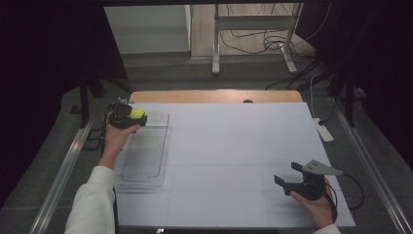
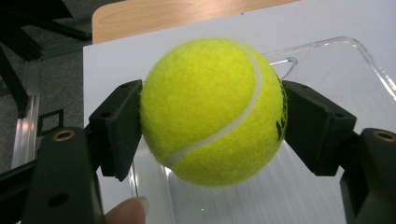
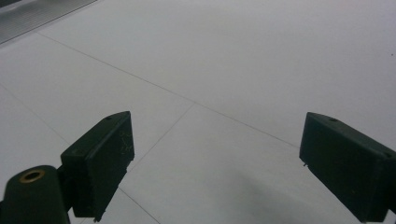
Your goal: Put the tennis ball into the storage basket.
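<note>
the left gripper (image 1: 132, 117) is clamped on a yellow-green tennis ball (image 2: 212, 112), one black jaw pressed flat against each side of it, so the ball sits squeezed between them with its white seam curving across the front. a fingertip (image 2: 128, 212) of the person's left hand shows just below the jaws. in the high view the ball (image 1: 138, 113) is held above the far end of a clear plastic tray (image 1: 146, 173), which lies along the left side of the white table (image 1: 234, 141); whether the ball touches the tray floor cannot be told. the white sleeve (image 1: 92, 204) of that arm comes in from the bottom left.

well apart, near the table's front right corner, the right gripper (image 1: 287, 176) rests in the person's right hand (image 1: 316, 204). its jaws stand wide apart with nothing between them, over bare white tabletop crossed by thin lines.
</note>
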{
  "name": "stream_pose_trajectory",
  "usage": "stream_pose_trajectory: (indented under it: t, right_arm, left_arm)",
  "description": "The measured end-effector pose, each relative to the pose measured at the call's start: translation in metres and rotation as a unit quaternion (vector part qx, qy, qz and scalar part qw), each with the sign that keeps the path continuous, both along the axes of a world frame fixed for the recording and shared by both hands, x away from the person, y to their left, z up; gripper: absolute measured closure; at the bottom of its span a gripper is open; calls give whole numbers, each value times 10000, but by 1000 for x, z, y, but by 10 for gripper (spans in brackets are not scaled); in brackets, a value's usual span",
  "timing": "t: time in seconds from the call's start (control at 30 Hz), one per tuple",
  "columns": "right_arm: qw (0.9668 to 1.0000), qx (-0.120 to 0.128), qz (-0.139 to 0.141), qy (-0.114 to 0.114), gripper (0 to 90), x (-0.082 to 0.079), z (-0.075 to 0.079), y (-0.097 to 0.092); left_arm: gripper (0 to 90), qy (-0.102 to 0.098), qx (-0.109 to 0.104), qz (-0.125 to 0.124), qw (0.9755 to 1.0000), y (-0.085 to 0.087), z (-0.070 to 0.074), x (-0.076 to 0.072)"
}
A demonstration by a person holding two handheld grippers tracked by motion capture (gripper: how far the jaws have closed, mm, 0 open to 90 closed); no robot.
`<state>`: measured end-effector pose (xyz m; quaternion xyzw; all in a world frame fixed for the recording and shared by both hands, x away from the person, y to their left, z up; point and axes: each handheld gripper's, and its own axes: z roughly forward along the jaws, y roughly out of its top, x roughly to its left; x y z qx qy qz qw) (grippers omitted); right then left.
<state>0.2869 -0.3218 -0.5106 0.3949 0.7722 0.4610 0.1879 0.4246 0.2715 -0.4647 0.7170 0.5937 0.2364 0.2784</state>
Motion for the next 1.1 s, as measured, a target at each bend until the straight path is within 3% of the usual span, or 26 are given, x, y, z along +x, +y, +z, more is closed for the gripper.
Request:
stream_pose_trajectory:
  t: [0.73,1.1]
  right_arm:
    - [10000,-5,2,-2,105,0,0,0]
    - [10000,-2,4,-2,105,0,0,0]
  left_arm:
    - [266,514,148,-31,9986,-2,-19,7]
    - [266,584,302,-143,9977,-9,-24,7]
